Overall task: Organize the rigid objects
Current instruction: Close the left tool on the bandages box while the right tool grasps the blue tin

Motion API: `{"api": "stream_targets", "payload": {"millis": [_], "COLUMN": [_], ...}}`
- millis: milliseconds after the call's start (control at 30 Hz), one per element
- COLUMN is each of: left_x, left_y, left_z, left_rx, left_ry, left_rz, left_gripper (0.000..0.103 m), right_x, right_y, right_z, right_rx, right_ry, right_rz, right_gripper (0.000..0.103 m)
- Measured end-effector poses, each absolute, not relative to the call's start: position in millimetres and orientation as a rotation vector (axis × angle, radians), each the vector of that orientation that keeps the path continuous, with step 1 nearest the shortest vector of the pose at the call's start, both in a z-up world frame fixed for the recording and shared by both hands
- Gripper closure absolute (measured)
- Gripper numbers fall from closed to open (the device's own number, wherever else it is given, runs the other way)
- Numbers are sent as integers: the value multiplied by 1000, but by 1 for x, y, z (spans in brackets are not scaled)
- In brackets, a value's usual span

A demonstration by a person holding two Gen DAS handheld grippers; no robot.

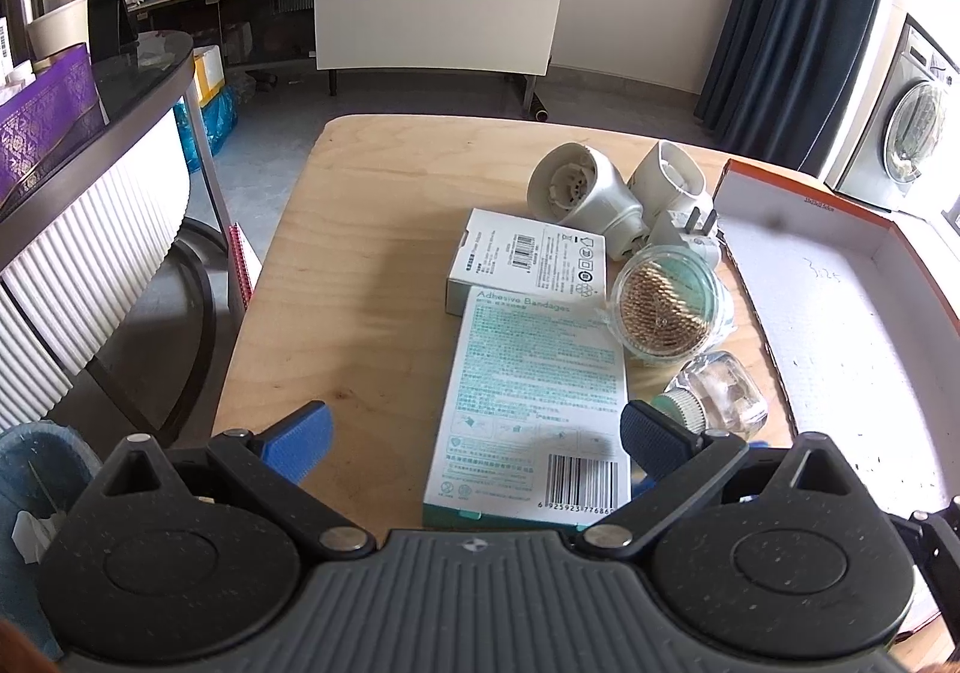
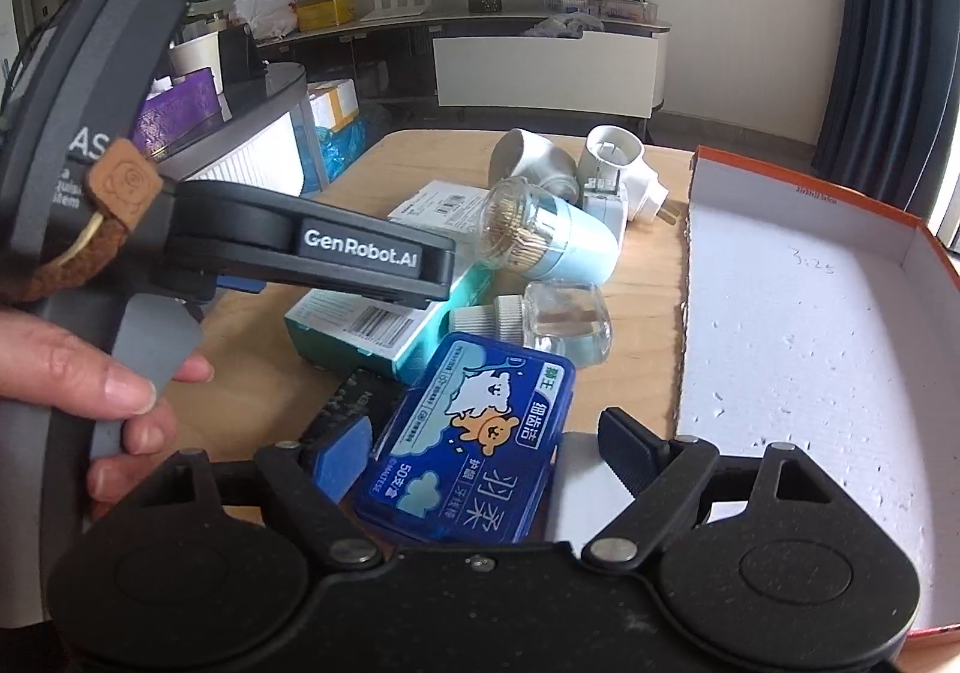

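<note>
My left gripper is open, its jaws either side of the near end of a teal-and-white adhesive bandage box lying flat on the wooden table. My right gripper is open around a blue floss-pick case, not clamped on it. The bandage box also shows in the right wrist view, under the left gripper's body. An orange-rimmed white tray lies to the right; it also shows in the left wrist view.
Behind the bandage box lie a small white box, a toothpick jar, a small clear bottle, and two white plug-in devices. A black object lies under the blue case. A dark counter stands left.
</note>
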State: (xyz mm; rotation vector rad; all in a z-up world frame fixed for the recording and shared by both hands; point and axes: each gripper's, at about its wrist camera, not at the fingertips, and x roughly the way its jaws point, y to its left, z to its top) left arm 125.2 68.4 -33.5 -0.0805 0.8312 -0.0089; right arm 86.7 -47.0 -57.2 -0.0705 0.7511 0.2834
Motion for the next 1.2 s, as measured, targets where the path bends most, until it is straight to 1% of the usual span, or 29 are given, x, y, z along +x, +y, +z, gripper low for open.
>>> {"api": "stream_targets", "payload": {"millis": [33, 67, 100, 133, 200, 300, 500, 633, 667, 700, 733, 767, 800, 900, 1200], "left_x": [126, 128, 129, 131, 135, 143, 151, 148, 147, 148, 147, 146, 145, 144, 121], "left_y": [67, 67, 65, 64, 60, 57, 61, 63, 64, 63, 63, 61, 61, 64, 69], "left_z": [-34, -35, -36, -36, -36, -39, -46, -48, -48, -50, -51, -52, -51, -49, -27], "left_rx": [-77, -74, -71, -66, -52, -24, -42, -41, -39, -27, -6, 15, 14, -23, -97], "left_ry": [833, 836, 840, 841, 838, 849, 862, 852, 850, 863, 856, 853, 848, 835, 775], "left_rz": [-11, -14, -17, -19, -27, -41, -46, -64, -69, -64, -58, -47, -46, -46, -24], "left_gripper": [0, 0, 0, 0, 0, 0, 0, 0, 8, 20, 21, 27, 29, 31, 32], "right_x": [89, 91, 91, 90, 92, 100, 106, 108, 109, 109, 109, 107, 104, 98, 85], "right_y": [-49, -50, -49, -46, -40, -47, -57, -44, -41, -41, -42, -44, -46, -54, -81], "right_z": [-57, -56, -55, -54, -58, -60, -63, -69, -71, -71, -70, -69, -67, -58, -26], "right_rx": [-68, -64, -61, -66, -77, -10, 28, -68, -85, -87, -82, -78, -77, -72, 15], "right_ry": [752, 758, 759, 758, 797, 811, 823, 810, 809, 807, 808, 803, 790, 765, 685], "right_rz": [267, 262, 282, 314, 349, 346, 328, 337, 341, 343, 349, 355, 358, 383, 394], "right_gripper": [7, 10, 18, 21, 25, 29, 28, 28, 28, 29, 29, 29, 29, 29, 29]}}
